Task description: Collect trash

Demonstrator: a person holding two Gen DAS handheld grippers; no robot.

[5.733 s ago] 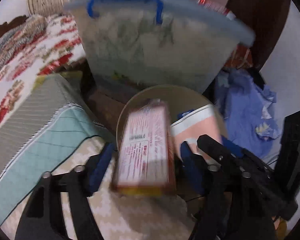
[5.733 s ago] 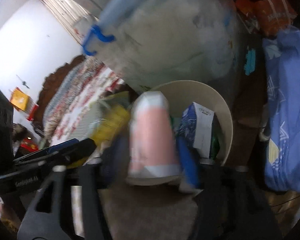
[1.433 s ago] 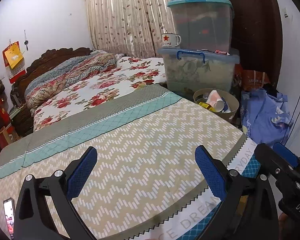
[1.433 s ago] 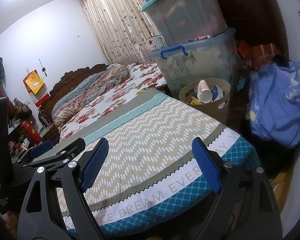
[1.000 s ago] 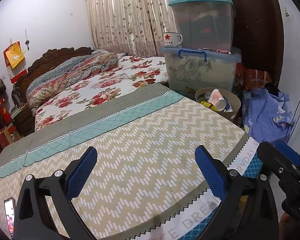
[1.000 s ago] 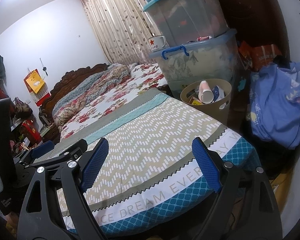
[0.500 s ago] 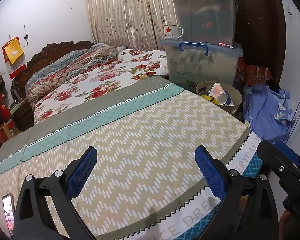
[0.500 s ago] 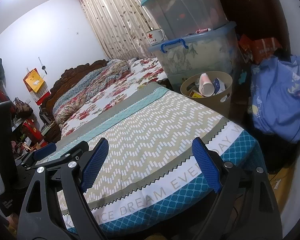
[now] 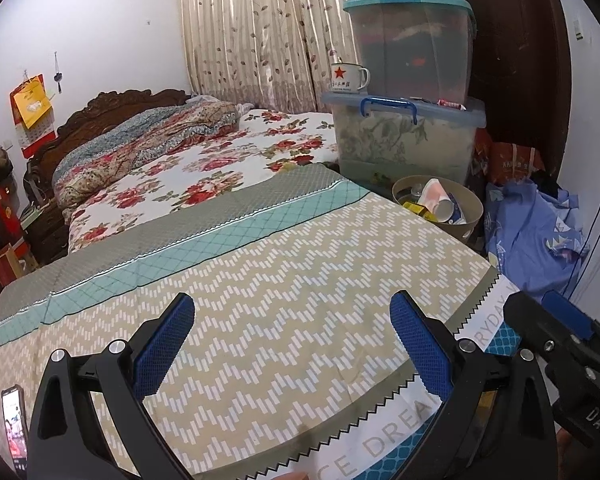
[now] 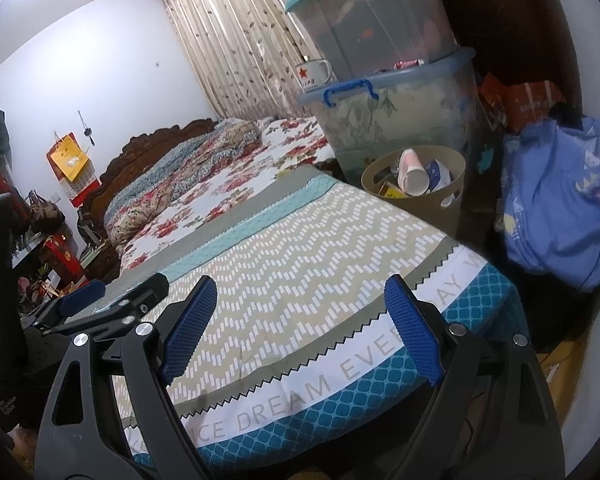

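Note:
A round beige trash bin [image 9: 470, 205] [image 10: 452, 192] stands on the floor at the far corner of the bed. A pink paper cup [image 9: 434, 194] [image 10: 412, 170], a blue-and-white carton [image 10: 440, 174] and a yellow box [image 9: 418, 210] lie inside it. My left gripper [image 9: 294, 340] hovers open over the near end of the bed, nothing between its blue pads. My right gripper [image 10: 300, 322] is open too, with nothing in it, above the bed's near edge. Each gripper shows at the side of the other's view.
The bed has a zigzag cover [image 9: 280, 300] and a floral quilt [image 9: 188, 168]. Stacked clear storage boxes [image 9: 404, 136] with a star mug [image 9: 346, 76] stand behind the bin. A blue cloth bundle [image 10: 556, 208] lies right of it. A phone [image 9: 14, 428] lies at the near left.
Five seconds ago each gripper held trash right over the bin, a box in the left, the pink cup in the right. Now both are empty and far back; the cup and a box lie in the bin.

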